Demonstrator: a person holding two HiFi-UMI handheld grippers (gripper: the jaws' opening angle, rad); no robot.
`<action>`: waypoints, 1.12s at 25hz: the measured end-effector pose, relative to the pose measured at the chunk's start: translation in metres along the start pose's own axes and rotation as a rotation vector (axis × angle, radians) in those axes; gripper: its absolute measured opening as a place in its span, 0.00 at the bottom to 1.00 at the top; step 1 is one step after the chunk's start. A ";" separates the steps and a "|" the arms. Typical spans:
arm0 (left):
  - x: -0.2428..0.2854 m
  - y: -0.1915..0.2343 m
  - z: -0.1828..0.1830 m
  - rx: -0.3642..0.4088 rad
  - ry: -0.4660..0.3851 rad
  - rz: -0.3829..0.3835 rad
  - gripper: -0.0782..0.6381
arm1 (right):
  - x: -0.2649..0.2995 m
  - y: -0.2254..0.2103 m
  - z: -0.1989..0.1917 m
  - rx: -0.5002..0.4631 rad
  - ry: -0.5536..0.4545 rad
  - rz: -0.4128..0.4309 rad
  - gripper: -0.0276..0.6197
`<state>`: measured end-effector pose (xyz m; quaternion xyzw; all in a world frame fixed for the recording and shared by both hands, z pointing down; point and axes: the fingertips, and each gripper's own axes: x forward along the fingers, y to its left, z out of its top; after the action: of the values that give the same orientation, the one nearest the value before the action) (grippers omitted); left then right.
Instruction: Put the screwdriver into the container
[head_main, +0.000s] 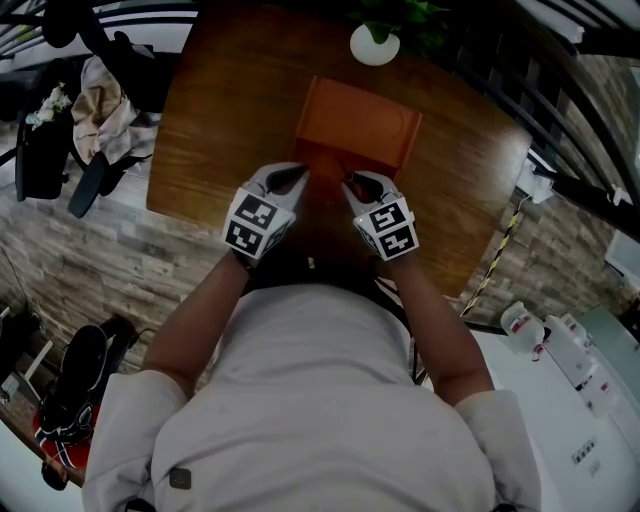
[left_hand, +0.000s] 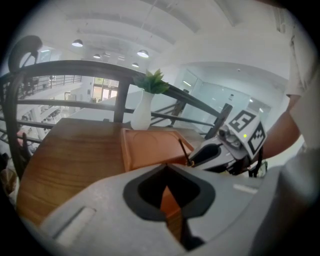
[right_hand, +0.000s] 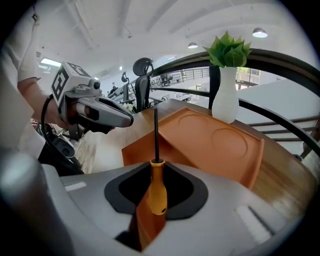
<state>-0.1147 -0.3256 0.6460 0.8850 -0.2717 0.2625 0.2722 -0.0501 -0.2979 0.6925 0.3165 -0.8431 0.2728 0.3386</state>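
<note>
The right gripper (right_hand: 156, 172) has its jaws closed on the screwdriver (right_hand: 158, 192), gripping the handle across its middle. The left gripper (left_hand: 169, 187) hangs just beside it. Its jaws are slightly apart, with nothing between them.

The pick-up looks done, and what is left is the placing. The screwdriver is off the table (head_main: 220, 120), carried at the near edge of the container (right_hand: 215, 140) and not yet inside it. I judge the task a little past half way. The right gripper has yet to bring the tool over the container's hollow, lower it and let go. The left gripper appears to have no part in this step, unless it steadies the container.

The screwdriver is small and slim. It has a smooth orange-yellow handle, slightly waisted, with a small dark hole near the butt. The shaft (right_hand: 155, 135) is thin, straight and black, and it points out past the jaw tips toward the container. The round, smooth handle could probably twist in the grip if the tip catches the rim.

The container is orange, rectangular and shallow, with a raised rim and two round shapes pressed into its floor. It looks empty. It lies on the wooden table, square to the person. Beyond it, at the table's far edge, stands a white vase (head_main: 375, 44) with a green plant.
</note>
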 end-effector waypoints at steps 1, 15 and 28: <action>0.001 0.001 -0.003 -0.001 0.005 0.000 0.11 | 0.003 -0.001 -0.003 0.000 0.010 -0.004 0.18; 0.010 0.008 -0.015 -0.011 0.021 -0.010 0.11 | 0.037 -0.007 -0.029 -0.002 0.161 -0.011 0.18; 0.014 0.012 -0.018 -0.021 0.027 -0.012 0.11 | 0.058 -0.015 -0.038 -0.027 0.234 -0.022 0.18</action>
<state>-0.1179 -0.3276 0.6719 0.8801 -0.2653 0.2699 0.2867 -0.0574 -0.3029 0.7633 0.2872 -0.7978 0.2928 0.4420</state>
